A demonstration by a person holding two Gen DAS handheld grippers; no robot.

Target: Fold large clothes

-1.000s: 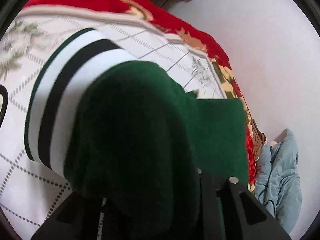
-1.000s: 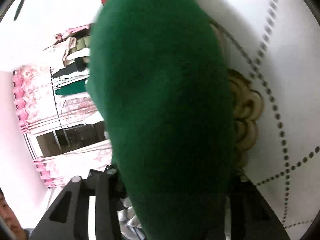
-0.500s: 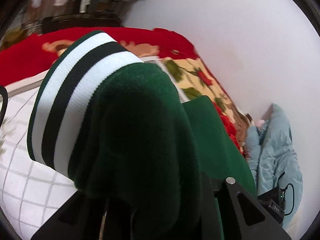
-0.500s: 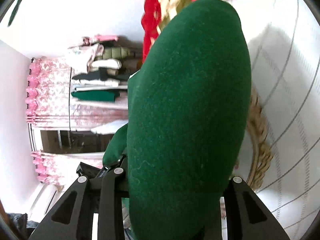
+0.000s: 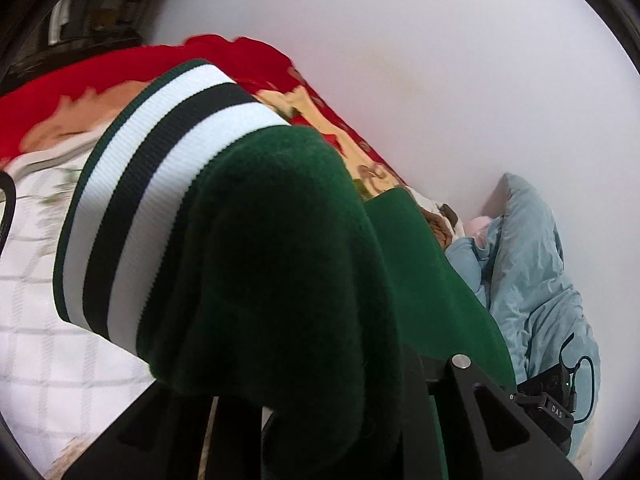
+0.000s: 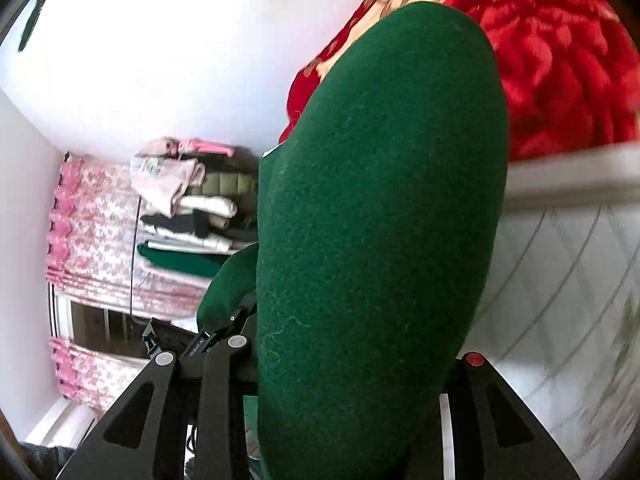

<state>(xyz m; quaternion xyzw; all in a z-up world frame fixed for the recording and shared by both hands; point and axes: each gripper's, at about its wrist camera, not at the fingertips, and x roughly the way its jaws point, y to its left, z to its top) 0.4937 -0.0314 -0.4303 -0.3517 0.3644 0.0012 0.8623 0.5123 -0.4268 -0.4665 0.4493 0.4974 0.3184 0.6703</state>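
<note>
The green garment [image 5: 280, 264] hangs in the air above the bed [image 5: 60, 360], bunched and draped over both tools; its striped ribbed band [image 5: 160, 184] shows in the left view; the left gripper [image 5: 332, 432] has its jaws pinching the green cloth, and the right gripper [image 6: 344, 400] likewise grips a thick wad of it; no flat fold is visible, so the folding seems early or midway; laying it on the white checked cover [image 6: 560, 300] and creasing it appear left to do.
</note>
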